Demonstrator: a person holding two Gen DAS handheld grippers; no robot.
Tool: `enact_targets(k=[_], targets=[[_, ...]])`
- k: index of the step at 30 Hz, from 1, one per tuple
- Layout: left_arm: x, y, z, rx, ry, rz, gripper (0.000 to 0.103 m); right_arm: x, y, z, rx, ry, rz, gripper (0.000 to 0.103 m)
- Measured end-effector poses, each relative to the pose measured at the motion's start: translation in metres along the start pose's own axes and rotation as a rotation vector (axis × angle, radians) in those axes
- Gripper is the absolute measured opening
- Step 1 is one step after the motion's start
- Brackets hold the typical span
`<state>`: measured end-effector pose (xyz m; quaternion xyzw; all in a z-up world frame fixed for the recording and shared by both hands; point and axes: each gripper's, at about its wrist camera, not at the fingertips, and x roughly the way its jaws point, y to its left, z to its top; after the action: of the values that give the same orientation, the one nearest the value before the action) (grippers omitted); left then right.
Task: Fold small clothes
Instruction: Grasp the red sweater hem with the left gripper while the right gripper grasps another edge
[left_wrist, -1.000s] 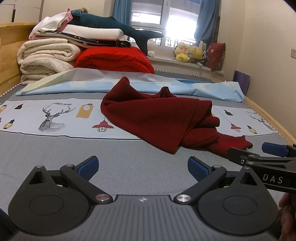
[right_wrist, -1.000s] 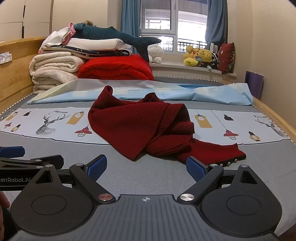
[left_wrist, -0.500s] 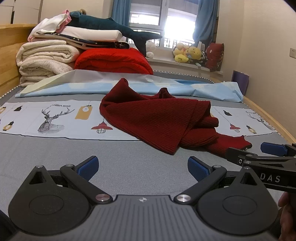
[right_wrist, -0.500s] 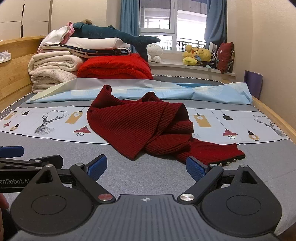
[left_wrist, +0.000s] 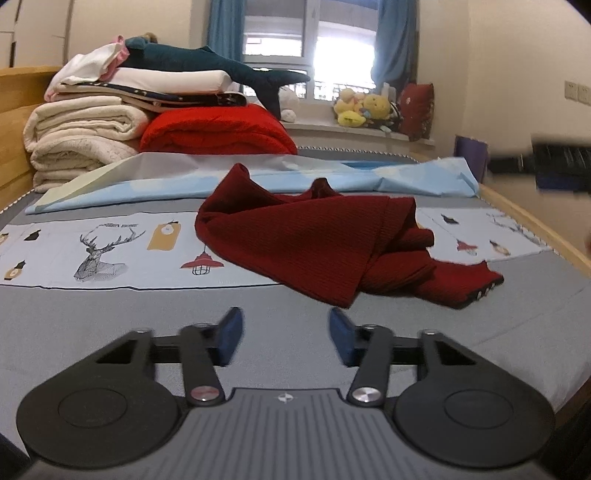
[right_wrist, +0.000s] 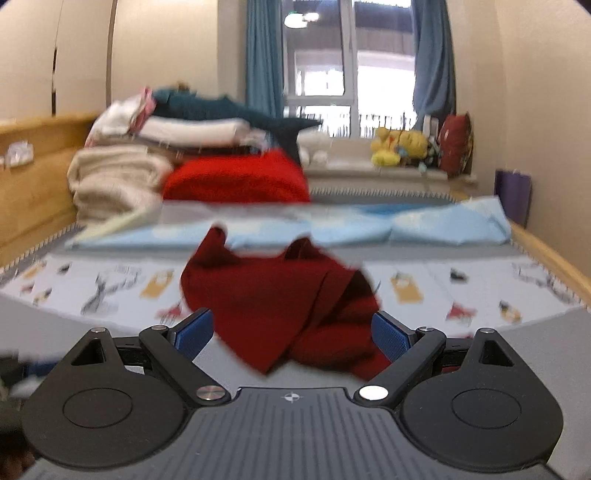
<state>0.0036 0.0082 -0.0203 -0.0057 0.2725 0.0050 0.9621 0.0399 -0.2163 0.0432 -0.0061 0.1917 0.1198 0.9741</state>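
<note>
Left tool (left_wrist: 284, 338) half-closed, empty; right tool (right_wrist: 291, 332) wide.

Both grippers: black linkage arms, blue pads (left_wrist: 229, 334), silver pivot screws (right_wrist: 373, 392).

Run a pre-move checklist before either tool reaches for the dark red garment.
1. Dark red garment lies crumpled and unfolded on the bed: ok, ready to pick.
2. Left tool empty; its jaws have just been closing on nothing: ok.
3. Right tool open and empty: ok.
4. Either tool touching the garment: no.
5. Right wrist view sharp: not ok, blurred.
6. Garment's hem and sleeve layout: cannot tell, bunched.
</note>
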Motion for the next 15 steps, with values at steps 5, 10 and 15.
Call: enact_targets(k=[5, 10, 15], targets=[[0.018, 0.002, -0.002, 0.019, 0.089, -0.077, 0.005, 0.024, -0.049, 0.012, 0.045, -0.071, -0.068, 0.092], [0.056, -0.004, 0.011, 0.052, 0.131, -0.08, 0.005, 0.041, -0.089, 0.003, 0.231, -0.025, -0.102, 0.072], [0.124, -0.006, 0.032, -0.034, 0.189, -0.048, 0.005, 0.043, -0.103, 0.006, 0.191, -0.045, -0.117, 0.063]])
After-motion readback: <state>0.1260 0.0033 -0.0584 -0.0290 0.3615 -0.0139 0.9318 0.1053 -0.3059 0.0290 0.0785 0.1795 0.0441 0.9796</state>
